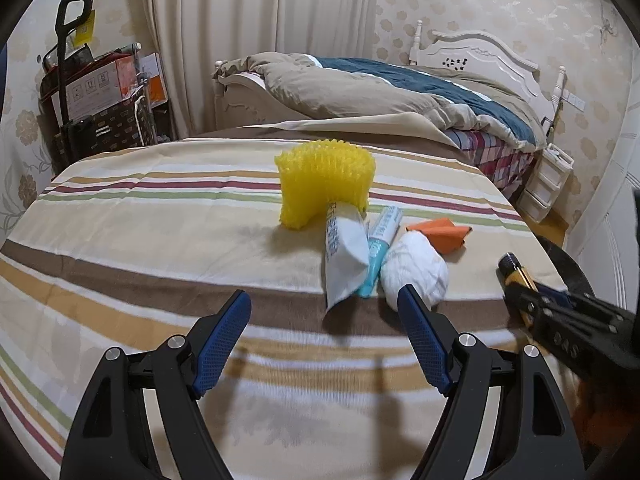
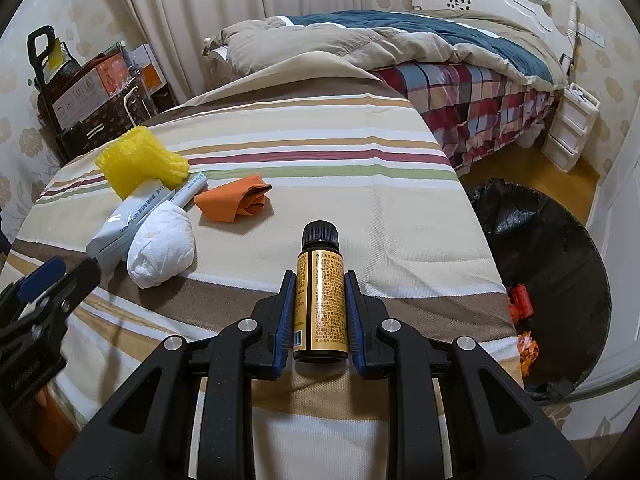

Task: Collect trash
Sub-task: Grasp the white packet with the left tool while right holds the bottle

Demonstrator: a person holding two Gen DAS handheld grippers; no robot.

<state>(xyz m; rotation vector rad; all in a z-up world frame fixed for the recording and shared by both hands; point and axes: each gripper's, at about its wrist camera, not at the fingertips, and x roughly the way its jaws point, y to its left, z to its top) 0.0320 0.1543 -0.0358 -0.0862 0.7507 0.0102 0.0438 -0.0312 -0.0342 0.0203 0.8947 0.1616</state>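
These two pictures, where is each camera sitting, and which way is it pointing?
Left wrist view: rides on the left gripper, looking forward along its open blue fingers over the striped cloth at the yellow foam net and white wad.
Right wrist view: rides on the right gripper, which clamps a small bottle; the black trash bag lies to its right.
Shared: both face the bed and show the same trash; each glimpses the other gripper.

Left of the napkin [image 2: 240, 200], the tissue wad [image 2: 162, 251], pouch [image 2: 128, 220] and foam net [image 2: 138, 160] are clustered; the bin [image 2: 560, 280] is set right.
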